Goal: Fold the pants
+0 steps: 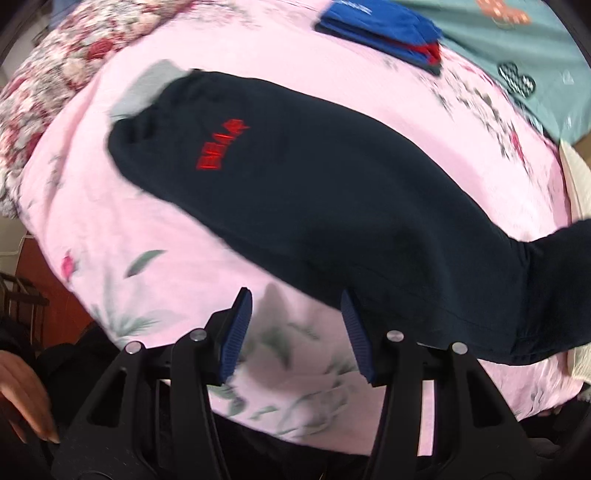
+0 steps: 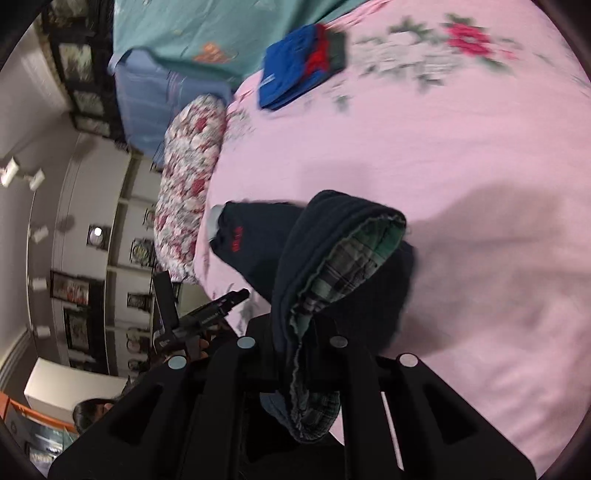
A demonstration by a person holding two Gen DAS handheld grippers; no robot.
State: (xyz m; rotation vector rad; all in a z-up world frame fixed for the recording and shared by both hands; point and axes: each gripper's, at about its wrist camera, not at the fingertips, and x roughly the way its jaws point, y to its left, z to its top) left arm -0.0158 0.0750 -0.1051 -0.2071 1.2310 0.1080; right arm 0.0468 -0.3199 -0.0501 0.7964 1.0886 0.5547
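Observation:
Dark navy pants (image 1: 314,192) with a red logo lie across the pink floral bedsheet (image 1: 122,221), waistband at the far left, legs running to the right. My left gripper (image 1: 295,306) is open and empty, its blue pads (image 1: 236,332) just above the sheet at the pants' near edge. My right gripper (image 2: 295,354) is shut on the pants' leg end (image 2: 332,266), lifted off the bed with the plaid lining showing. The waistband and logo also show in the right wrist view (image 2: 240,232). The left gripper shows there too (image 2: 221,302).
A folded blue and red garment stack (image 1: 388,29) lies at the far side of the bed, also in the right wrist view (image 2: 299,62). A floral quilt roll (image 2: 192,177) lines the bed's edge. A teal sheet (image 1: 517,55) lies beyond.

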